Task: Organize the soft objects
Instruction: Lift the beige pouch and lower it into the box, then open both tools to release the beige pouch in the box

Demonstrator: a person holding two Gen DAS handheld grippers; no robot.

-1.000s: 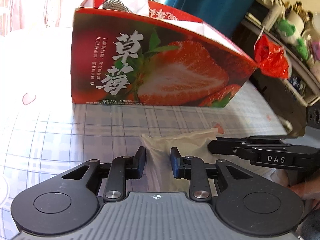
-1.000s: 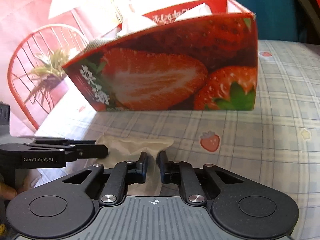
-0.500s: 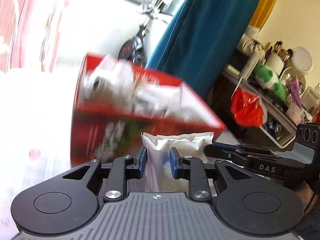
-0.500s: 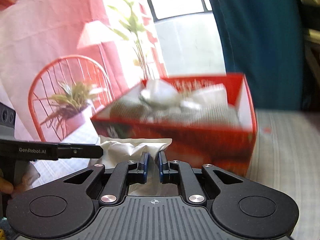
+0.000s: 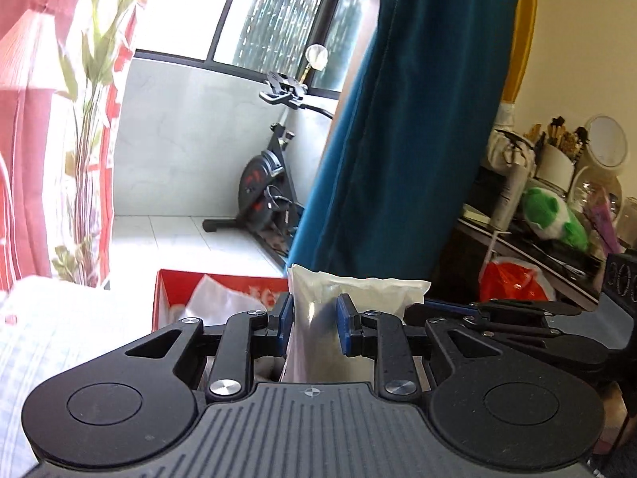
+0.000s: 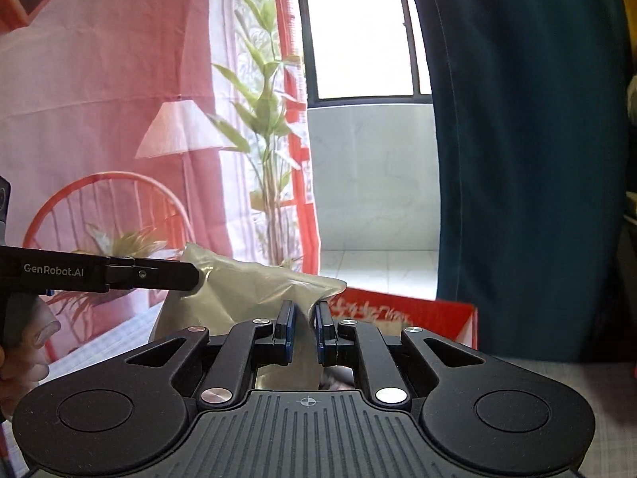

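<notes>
A translucent white plastic bag [image 5: 358, 290] hangs in the air, held by both grippers. In the left wrist view my left gripper [image 5: 314, 318] is shut on the bag's left part, and my right gripper [image 5: 450, 306] pinches its right edge. From the right wrist view, my right gripper [image 6: 304, 318] is shut on the bag [image 6: 247, 290], while the left gripper [image 6: 167, 273] grips its upper left corner. The red strawberry box [image 5: 179, 290] lies below and behind the bag, with white soft items inside. Only its far rim [image 6: 418, 314] shows in the right wrist view.
A chequered tablecloth [image 5: 59, 338] covers the table under the box. A teal curtain [image 5: 398, 139] hangs behind it. A shelf at the right holds a red bag [image 5: 509, 283] and a green plush [image 5: 557, 219]. An exercise bike [image 5: 266, 183] stands beyond, and a red chair [image 6: 103, 207] to the left.
Both grippers have risen together with the bag, lifting it off the table. The box has dropped from filling the views to their lower part, and the room behind has come into sight.
</notes>
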